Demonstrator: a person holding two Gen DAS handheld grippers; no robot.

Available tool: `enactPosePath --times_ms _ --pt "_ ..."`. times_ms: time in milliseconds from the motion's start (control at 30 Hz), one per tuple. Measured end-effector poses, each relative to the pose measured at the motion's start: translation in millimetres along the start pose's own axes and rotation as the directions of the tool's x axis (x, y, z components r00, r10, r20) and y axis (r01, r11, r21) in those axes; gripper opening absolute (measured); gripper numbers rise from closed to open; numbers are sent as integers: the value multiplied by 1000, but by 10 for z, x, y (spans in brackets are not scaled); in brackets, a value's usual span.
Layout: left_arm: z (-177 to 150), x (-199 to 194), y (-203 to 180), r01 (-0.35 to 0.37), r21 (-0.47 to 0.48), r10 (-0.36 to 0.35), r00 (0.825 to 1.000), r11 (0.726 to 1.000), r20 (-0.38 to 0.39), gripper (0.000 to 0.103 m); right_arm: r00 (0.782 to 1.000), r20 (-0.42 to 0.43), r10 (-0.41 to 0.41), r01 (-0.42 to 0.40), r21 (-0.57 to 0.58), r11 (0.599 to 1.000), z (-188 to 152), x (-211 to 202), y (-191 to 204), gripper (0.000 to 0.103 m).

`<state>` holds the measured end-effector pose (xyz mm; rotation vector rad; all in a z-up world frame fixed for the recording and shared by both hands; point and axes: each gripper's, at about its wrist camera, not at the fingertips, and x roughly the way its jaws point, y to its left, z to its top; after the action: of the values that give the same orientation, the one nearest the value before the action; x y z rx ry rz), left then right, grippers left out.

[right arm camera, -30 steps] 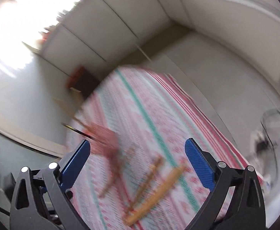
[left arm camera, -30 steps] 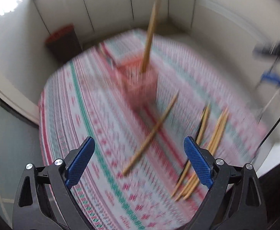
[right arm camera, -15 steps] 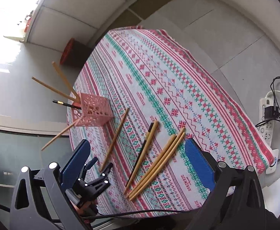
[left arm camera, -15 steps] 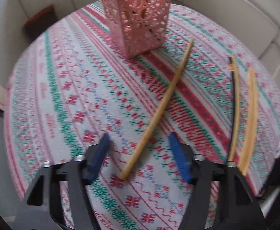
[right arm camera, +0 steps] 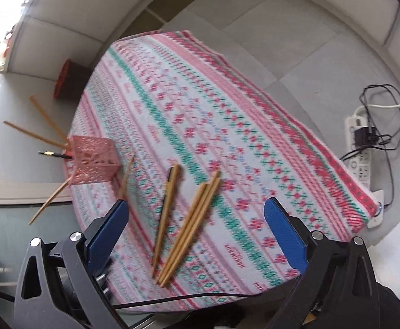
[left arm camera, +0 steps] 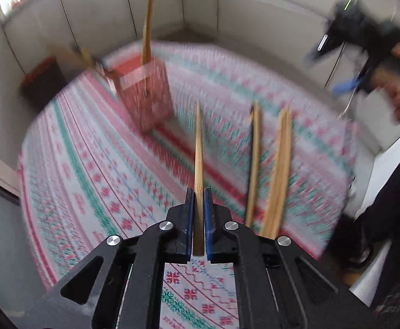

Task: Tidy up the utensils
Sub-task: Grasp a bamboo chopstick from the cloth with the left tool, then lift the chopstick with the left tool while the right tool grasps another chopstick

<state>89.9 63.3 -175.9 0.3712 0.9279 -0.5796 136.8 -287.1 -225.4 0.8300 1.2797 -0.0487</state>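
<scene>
My left gripper (left arm camera: 199,211) is shut on a wooden chopstick (left arm camera: 198,150) that points forward above the patterned tablecloth (left arm camera: 96,170). A pink perforated holder (left arm camera: 145,96) with several chopsticks in it stands ahead to the left; it also shows in the right wrist view (right arm camera: 94,160). Several loose chopsticks (left arm camera: 276,164) lie to the right on the cloth. My right gripper (right arm camera: 197,229) is open and empty, high above the loose chopsticks (right arm camera: 191,227). The held chopstick (right arm camera: 126,175) shows near the holder.
A dark red-topped bin (right arm camera: 68,82) stands on the floor beyond the table. A power strip with cables (right arm camera: 364,148) lies on the floor at the right. The table's edges (right arm camera: 337,164) drop off close around the cloth. The right gripper (left arm camera: 359,52) shows blurred at upper right.
My left gripper has closed on the single chopstick and lifted it off the cloth. The right gripper has drawn a little closer to the loose chopsticks.
</scene>
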Motion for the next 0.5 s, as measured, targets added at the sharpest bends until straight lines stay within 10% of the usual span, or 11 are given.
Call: enactPosePath --times_ms 233,367,500 --pt "350 -942 -126 -13 5 11 958 1000 287 6 998 -67 -14 20 80 997 -75 305 -153 88" --pt "436 -1219 -155 -20 13 14 933 1000 358 6 992 -110 -59 68 72 995 -126 565 -94 44" --pt "464 -1343 -186 -21 19 12 920 1000 392 6 989 -113 -93 100 65 993 -158 722 -6 26"
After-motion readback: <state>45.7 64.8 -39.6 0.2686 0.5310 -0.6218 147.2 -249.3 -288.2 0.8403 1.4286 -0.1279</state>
